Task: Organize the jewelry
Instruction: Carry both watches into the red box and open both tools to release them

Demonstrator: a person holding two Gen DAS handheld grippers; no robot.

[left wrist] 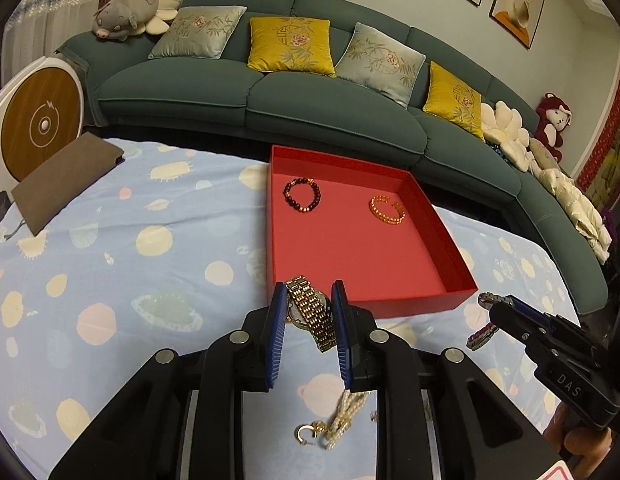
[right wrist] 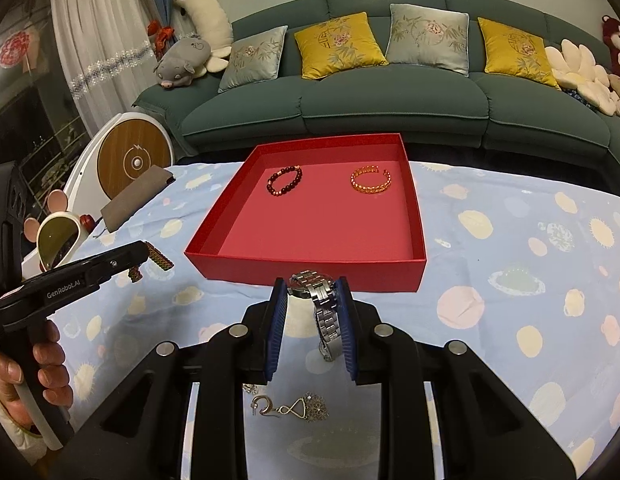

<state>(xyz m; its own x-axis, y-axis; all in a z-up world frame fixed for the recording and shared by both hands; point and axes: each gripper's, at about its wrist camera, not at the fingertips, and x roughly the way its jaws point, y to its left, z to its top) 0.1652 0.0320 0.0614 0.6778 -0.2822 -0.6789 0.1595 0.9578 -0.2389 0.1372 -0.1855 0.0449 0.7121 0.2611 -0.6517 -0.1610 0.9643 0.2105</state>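
In the left wrist view my left gripper [left wrist: 308,292] is shut on a gold watch [left wrist: 312,314], whose band hangs between the blue pads above the cloth. My right gripper [right wrist: 311,286] is shut on a silver watch [right wrist: 324,308] in the same way. Both hang just short of the near wall of the red box [right wrist: 310,274]. Inside the box lie a dark bead bracelet [right wrist: 285,180] and an orange-gold bangle [right wrist: 370,180]. Each view catches the other tool: the right gripper [left wrist: 494,312] at the right edge, the left gripper [right wrist: 143,251] at the left.
A pearl piece with a gold hook [left wrist: 334,424] and a silver pendant [right wrist: 293,408] lie on the patterned blue cloth [right wrist: 510,240] under the grippers. A brown pouch [left wrist: 65,184] sits at the far left. A person's hand [right wrist: 45,360] grips the left tool. A green sofa [left wrist: 269,92] lies behind.
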